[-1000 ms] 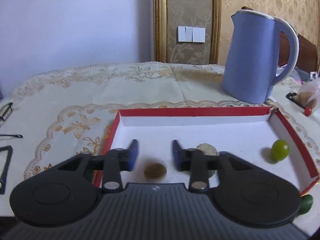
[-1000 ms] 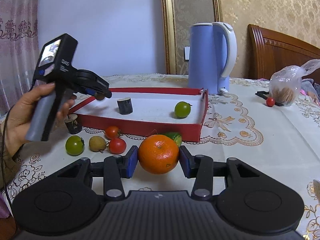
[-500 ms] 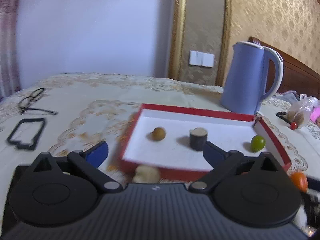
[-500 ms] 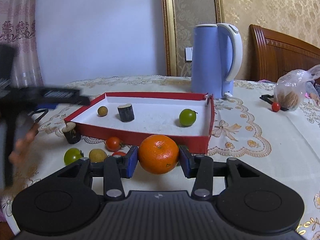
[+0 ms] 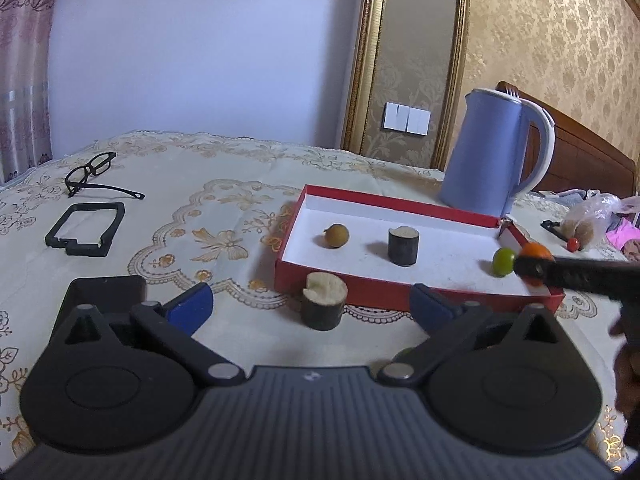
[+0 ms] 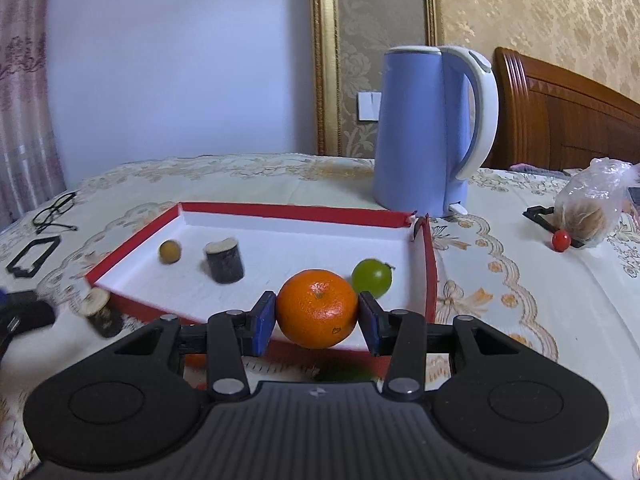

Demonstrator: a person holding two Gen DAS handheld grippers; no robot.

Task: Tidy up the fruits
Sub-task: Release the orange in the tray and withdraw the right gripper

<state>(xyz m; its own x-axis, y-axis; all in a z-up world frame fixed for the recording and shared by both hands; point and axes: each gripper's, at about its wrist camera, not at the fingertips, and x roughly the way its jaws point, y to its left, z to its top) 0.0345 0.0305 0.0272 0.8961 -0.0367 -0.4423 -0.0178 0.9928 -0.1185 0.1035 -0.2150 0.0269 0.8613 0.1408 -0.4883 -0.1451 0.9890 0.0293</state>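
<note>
A red tray with a white floor holds a small brown fruit, a dark cut stub and a green fruit. My left gripper stands wide open and empty, short of the tray's near left corner. A second cut stub stands on the cloth just beyond its fingers. My right gripper is shut on an orange, held above the near wall of the tray, beside the green fruit. In the left wrist view the orange shows at the tray's right end.
A blue kettle stands behind the tray's far right corner. Glasses and a black frame lie at the left. A plastic bag and a small red tomato sit at the right. A blurred green fruit lies under my right gripper.
My left gripper opened, left the brown fruit in the tray and pulled back out to the near left. My right gripper carried the orange forward to the tray's near wall.
</note>
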